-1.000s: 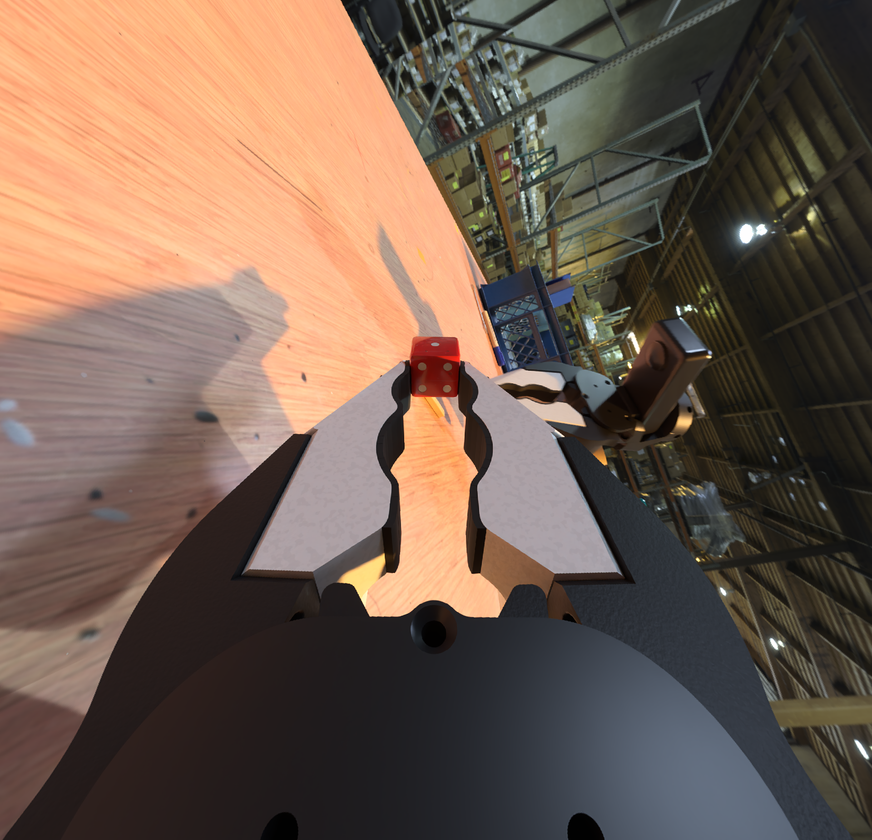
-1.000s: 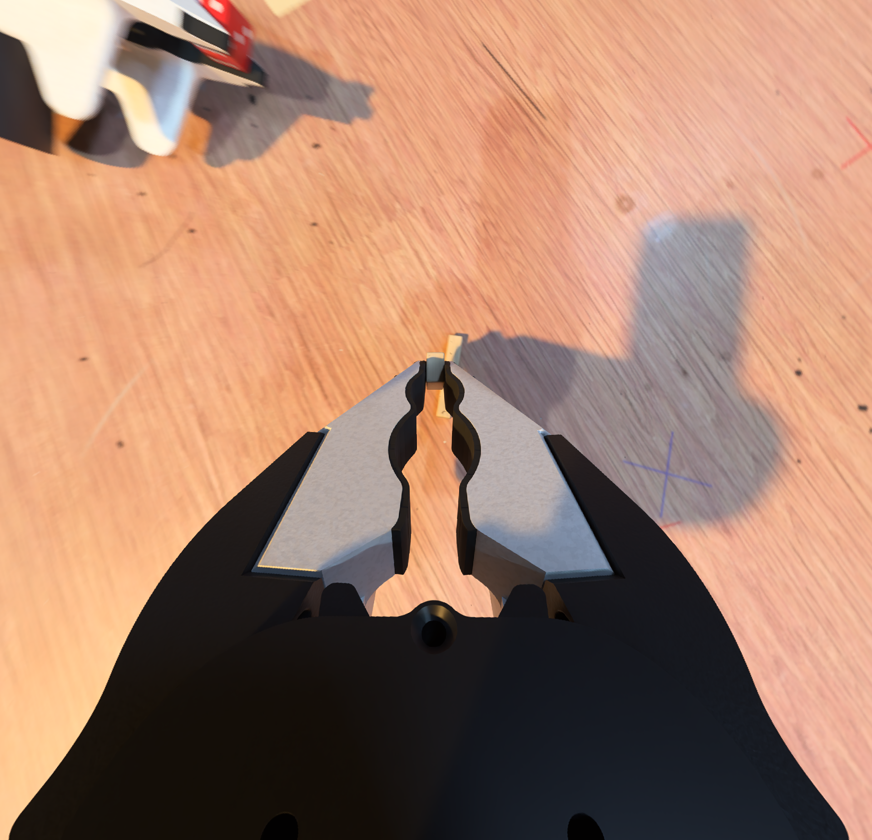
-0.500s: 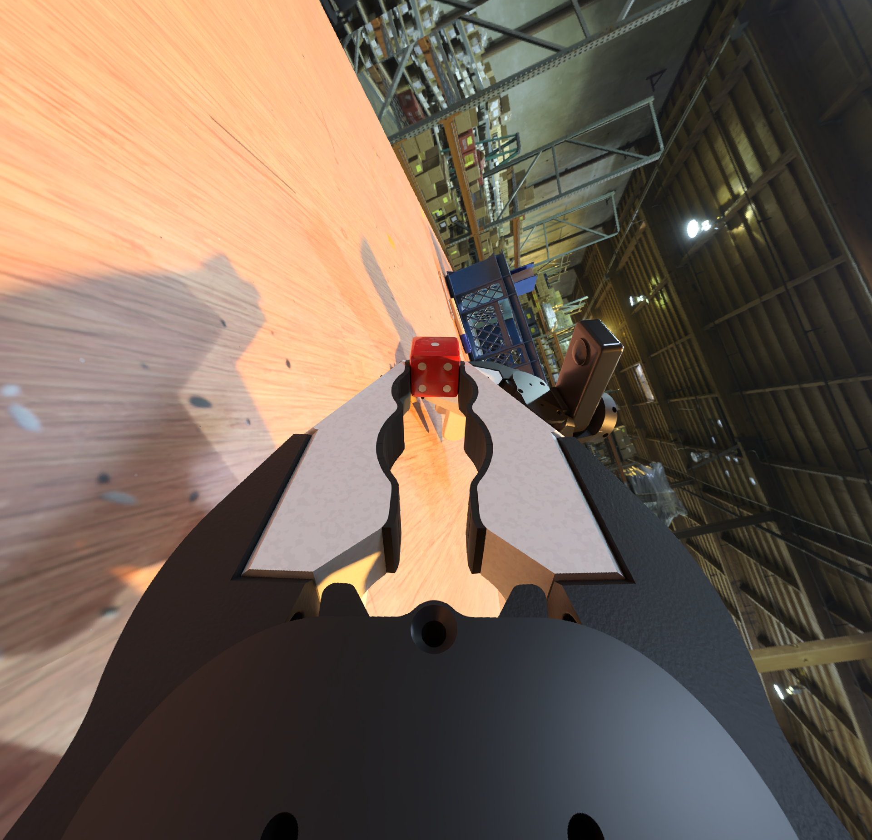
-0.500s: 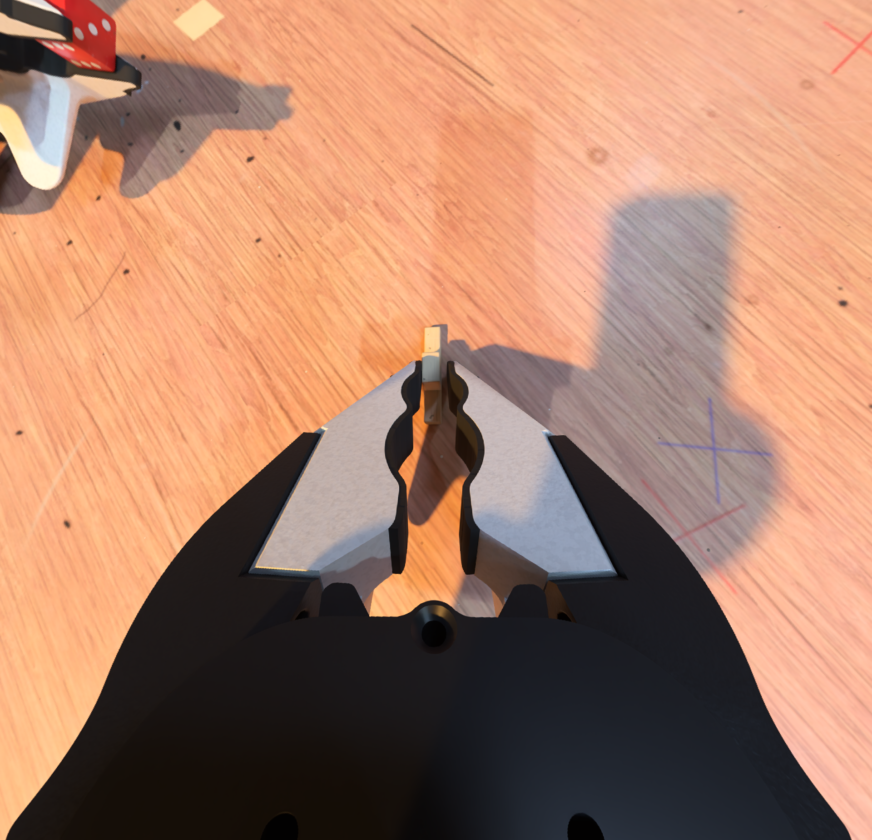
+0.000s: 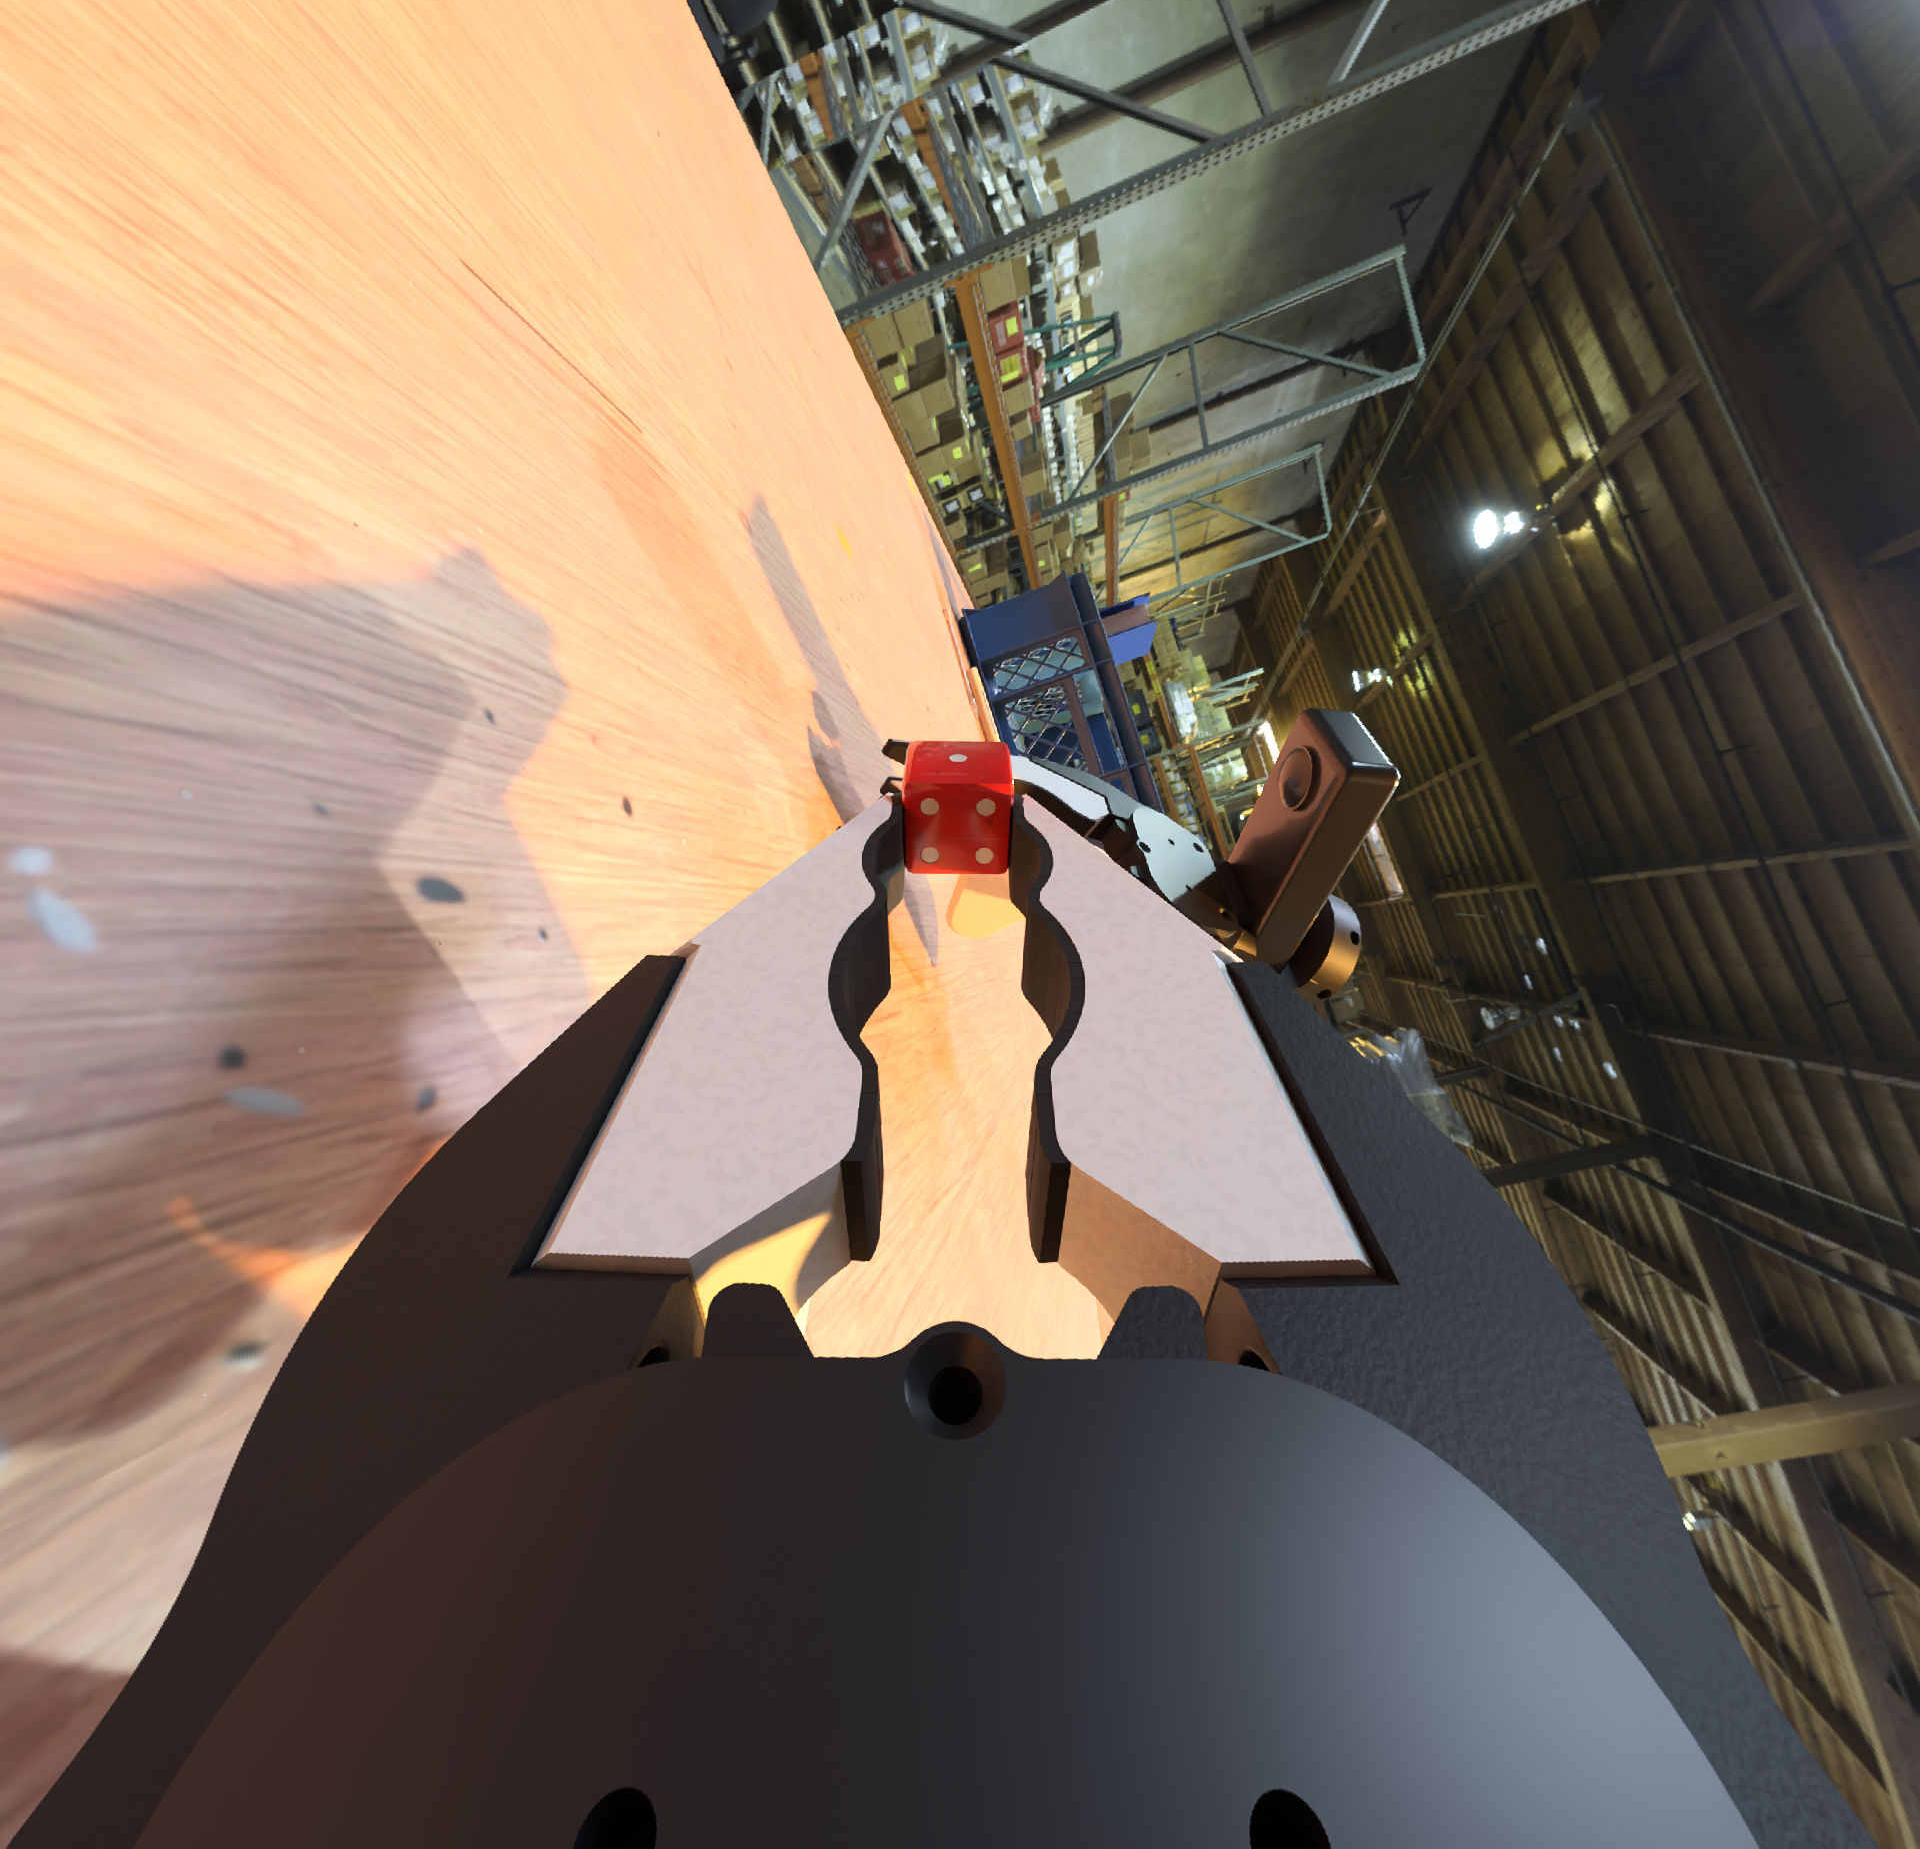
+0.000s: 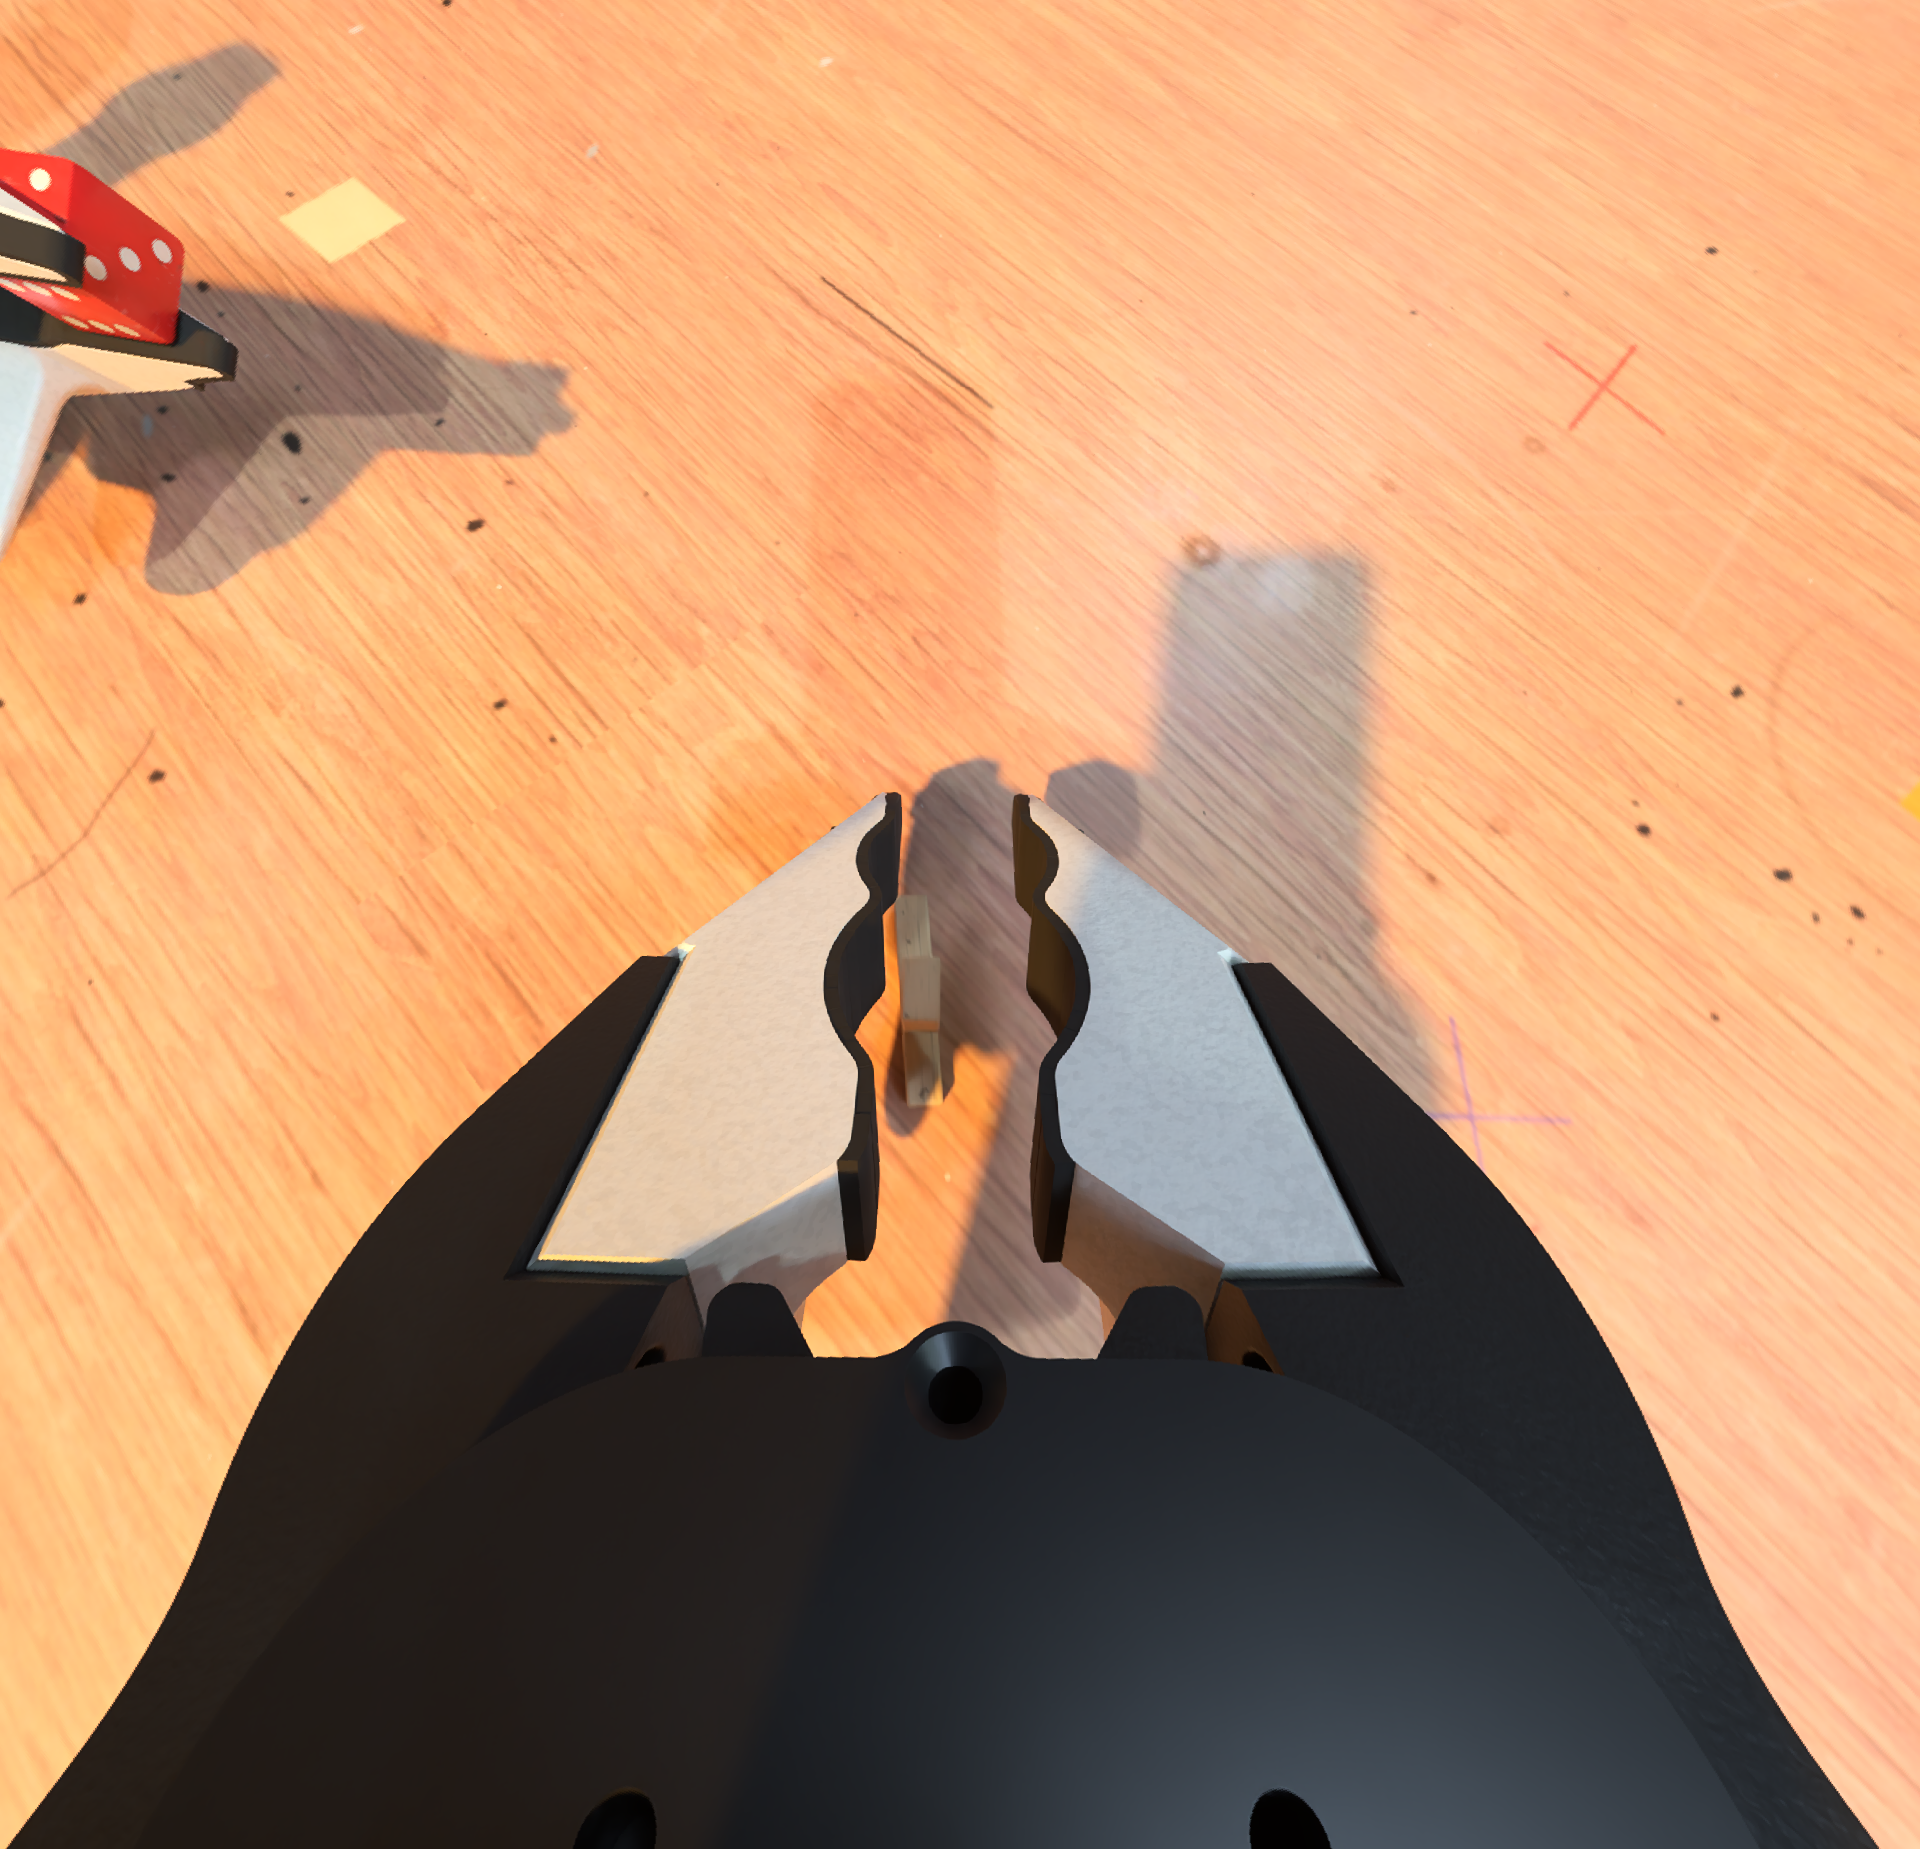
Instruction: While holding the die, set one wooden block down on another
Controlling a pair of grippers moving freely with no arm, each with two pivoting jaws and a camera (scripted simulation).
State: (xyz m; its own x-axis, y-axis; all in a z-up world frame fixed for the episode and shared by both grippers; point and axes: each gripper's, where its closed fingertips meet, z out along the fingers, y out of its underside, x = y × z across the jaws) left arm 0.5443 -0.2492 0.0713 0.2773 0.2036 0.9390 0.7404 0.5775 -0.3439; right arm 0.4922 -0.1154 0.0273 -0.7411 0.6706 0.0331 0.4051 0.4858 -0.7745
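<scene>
Half a second ago the right gripper (image 6: 956,807) pinched a thin block at its tips; its jaws now stand apart and the stack (image 6: 921,999) sits free between them, close to the left finger (image 6: 769,1020) and clear of the right one. Two pale wooden blocks make up that stack, one on the other with a slight offset, resting on the table (image 6: 1039,241). Whether the left finger touches them cannot be told. This gripper points steeply down at the table, its shadow falling just beyond the tips.

Each finger is a flat, pale grey, faintly mottled plate with a wavy black inner edge, set in a matte black body.

At far left of the right wrist view, the left gripper (image 6: 62,287) holds the die (image 6: 114,251) off the table. In its own view, the left gripper (image 5: 958,812) is clamped on the die (image 5: 957,808), a red cube with white pips, at the very fingertips. It lies nearly level, rolled sideways, so the table (image 5: 364,345) runs up the left. Beyond the die shows part of the right gripper (image 5: 1226,864).

The table is orange-brown wood with fine grain, dark specks, thin scratches, drawn crosses and a tan square patch (image 6: 341,219). Past its edge stand a blue crate (image 5: 1060,667), warehouse racks of boxes, steel trusses and lamps.
</scene>
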